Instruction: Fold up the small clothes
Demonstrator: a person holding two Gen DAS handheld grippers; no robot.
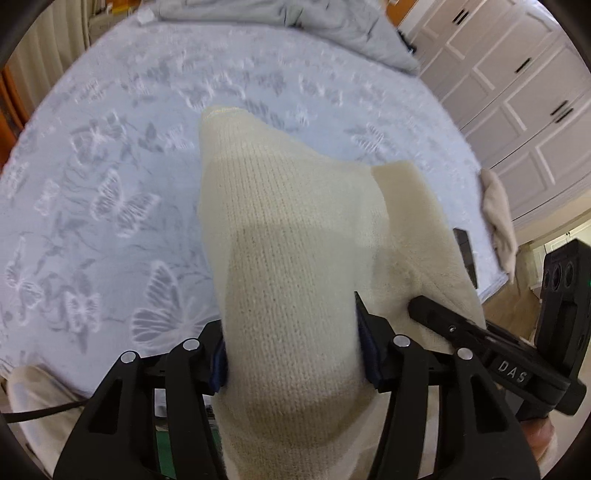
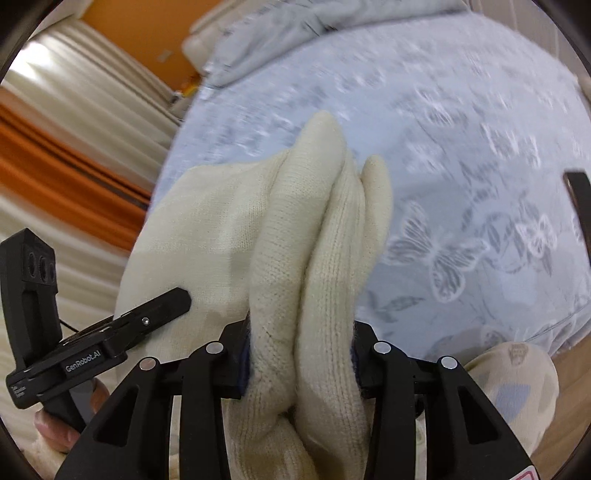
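Note:
A cream knitted garment (image 1: 280, 229) is held up above the bed by both grippers. My left gripper (image 1: 291, 354) is shut on one bunched part of it, and the cloth drapes forward over the fingers. My right gripper (image 2: 301, 354) is shut on another bunched part of the garment (image 2: 325, 236), which stands in folds between the jaws. Each gripper shows in the other's view: the right one at the lower right of the left wrist view (image 1: 491, 343), the left one at the lower left of the right wrist view (image 2: 110, 328).
The bed (image 1: 110, 155) has a pale blue butterfly-print cover. A grey blanket (image 1: 314, 18) lies at its far end. A beige cloth (image 1: 498, 218) and a dark flat object (image 1: 466, 254) lie near the right edge. White cabinets (image 1: 517, 92) stand beyond.

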